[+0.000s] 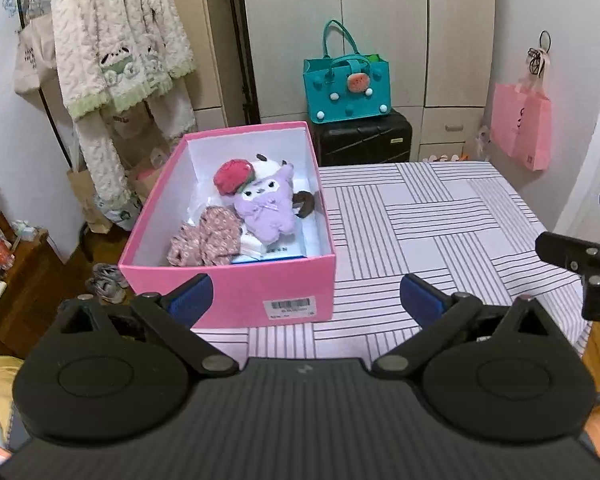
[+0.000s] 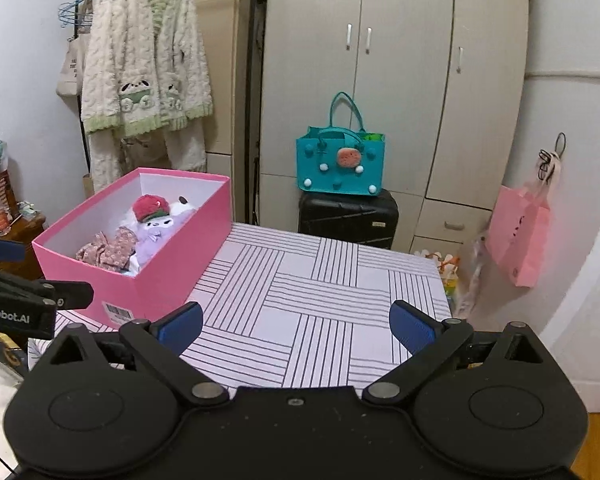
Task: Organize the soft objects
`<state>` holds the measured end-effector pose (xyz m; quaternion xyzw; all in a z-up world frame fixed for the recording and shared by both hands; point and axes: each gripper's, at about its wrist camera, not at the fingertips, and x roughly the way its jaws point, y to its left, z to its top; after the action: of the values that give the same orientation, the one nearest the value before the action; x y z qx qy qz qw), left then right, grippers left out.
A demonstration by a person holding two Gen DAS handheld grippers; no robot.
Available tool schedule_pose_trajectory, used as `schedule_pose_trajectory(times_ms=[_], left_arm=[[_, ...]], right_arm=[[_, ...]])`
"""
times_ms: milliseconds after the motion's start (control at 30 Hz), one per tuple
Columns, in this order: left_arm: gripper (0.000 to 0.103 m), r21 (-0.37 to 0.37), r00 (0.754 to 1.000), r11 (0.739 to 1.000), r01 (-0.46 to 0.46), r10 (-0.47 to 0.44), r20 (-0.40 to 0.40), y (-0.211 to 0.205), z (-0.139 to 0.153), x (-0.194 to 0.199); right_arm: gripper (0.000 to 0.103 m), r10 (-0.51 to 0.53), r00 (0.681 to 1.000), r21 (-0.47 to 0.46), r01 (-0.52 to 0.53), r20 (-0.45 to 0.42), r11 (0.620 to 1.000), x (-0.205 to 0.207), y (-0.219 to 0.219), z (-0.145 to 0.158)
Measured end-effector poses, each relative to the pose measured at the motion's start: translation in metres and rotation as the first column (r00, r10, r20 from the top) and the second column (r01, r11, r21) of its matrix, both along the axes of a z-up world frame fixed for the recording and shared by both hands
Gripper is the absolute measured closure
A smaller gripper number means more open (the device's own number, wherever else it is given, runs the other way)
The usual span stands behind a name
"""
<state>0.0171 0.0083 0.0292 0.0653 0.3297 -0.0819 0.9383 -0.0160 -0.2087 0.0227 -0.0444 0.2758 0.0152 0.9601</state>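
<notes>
1. My left gripper (image 1: 306,294) hangs with its blue pads spread wide and nothing between them, low over the near edge of the table (image 1: 440,216).
2. My right gripper (image 2: 296,326) is just as wide and just as bare, above the striped tablecloth.
3. The pink box (image 1: 236,284) stands on the table's left part, its near wall just ahead of my left pad.
4. Inside it lie a purple plush toy (image 1: 266,208), a red plush hat (image 1: 233,176) touching the toy's head, and a floral cloth (image 1: 206,240) nearer to me.
5. Beyond the table a teal bag (image 2: 340,164) sits on a black suitcase (image 2: 348,216).
</notes>
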Motion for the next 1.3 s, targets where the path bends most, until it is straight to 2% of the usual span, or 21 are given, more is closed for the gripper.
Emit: schedule_pose_trajectory(times_ms=[267,533,800,1033,1167,1300], left_arm=[[0.002,-0.102,1.000,0.995,0.013,-0.010,0.025,0.004,-0.021,-0.008],[0.002,-0.124,0.995,0.991,0.045,-0.033,0.094,-0.001,-0.033,-0.009],[0.002,-0.095,0.976,0.995,0.017,0.004,0.219,0.001,-0.029,-0.021],[0.000,-0.075,0.977,0.997,0.004,0.012,0.214,0.003,-0.029,-0.022],[0.000,-0.022,0.979,1.000,-0.009,0.013,0.206,-0.001,-0.033,-0.024],[0.000,-0.008,0.981,1.000,-0.013,0.014,0.194,0.001,-0.035,-0.025]], right_arm=[[0.002,-0.038,0.997,-0.011,0.039,0.062,0.999,-0.006,0.003,-0.019],[0.002,-0.085,0.990,-0.034,0.090,0.112,0.995,-0.003,0.004,-0.031],[0.002,-0.091,0.987,-0.045,0.098,0.133,0.994,-0.008,0.003,-0.029],[0.002,-0.077,0.989,-0.038,0.082,0.129,0.996,-0.015,0.006,-0.027],[0.002,-0.076,0.990,-0.029,0.080,0.123,0.996,-0.019,0.010,-0.026],[0.002,-0.081,0.989,-0.028,0.084,0.121,0.996,-0.021,0.012,-0.025]])
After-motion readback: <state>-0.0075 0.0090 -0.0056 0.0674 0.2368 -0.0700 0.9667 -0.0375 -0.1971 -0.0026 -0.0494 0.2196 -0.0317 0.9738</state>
